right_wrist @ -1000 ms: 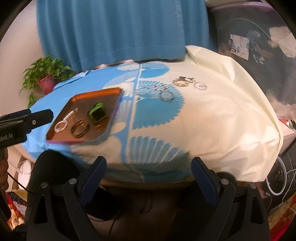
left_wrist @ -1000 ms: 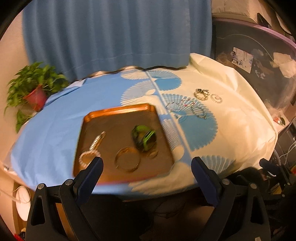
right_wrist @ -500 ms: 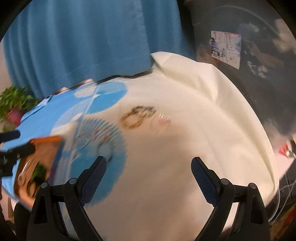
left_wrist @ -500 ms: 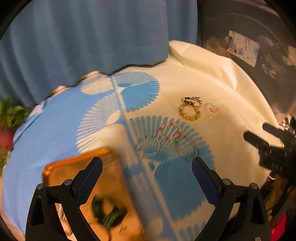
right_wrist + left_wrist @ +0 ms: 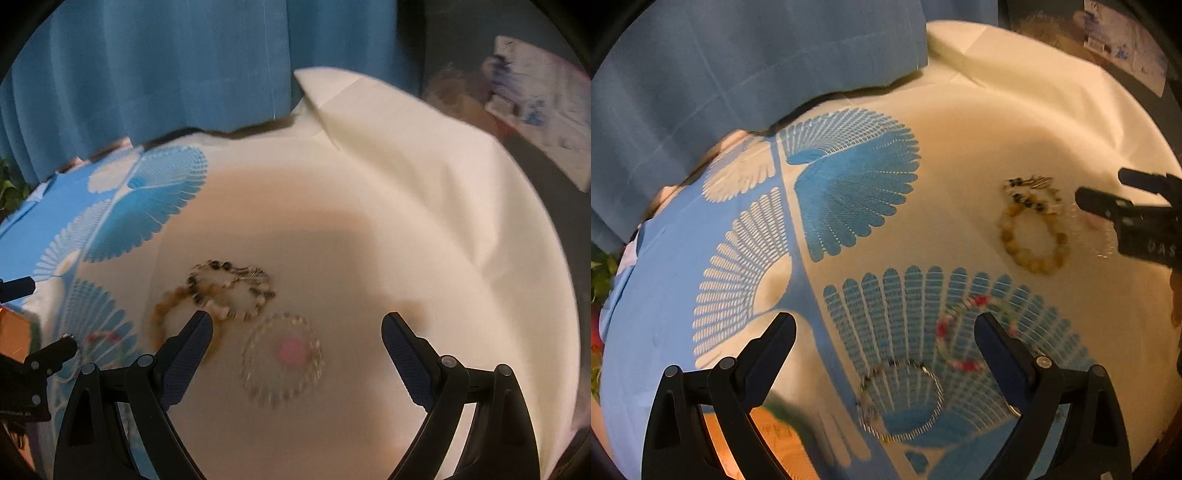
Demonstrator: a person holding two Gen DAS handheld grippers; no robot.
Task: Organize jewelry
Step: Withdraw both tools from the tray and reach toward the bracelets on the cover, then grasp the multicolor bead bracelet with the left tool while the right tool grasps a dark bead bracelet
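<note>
Approach step: right gripper (image 5: 297, 334), jaws apart and empty, hovers over the clear-beaded bracelet with pink centre (image 5: 282, 360) at lower centre; left gripper (image 5: 884, 334) likewise apart; next, descend and close on it.

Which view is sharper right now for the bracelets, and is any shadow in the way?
Left wrist view: sharper, yellow bead bracelet crisp, near edge smeared. Right wrist view: motion-blurred, clear bracelet with pink charm smeared, under a broad shadow on the cloth.

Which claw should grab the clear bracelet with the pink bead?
Right. The right claw is open with the clear bracelet between its fingers; the left claw frames the silver bracelet instead.
</note>
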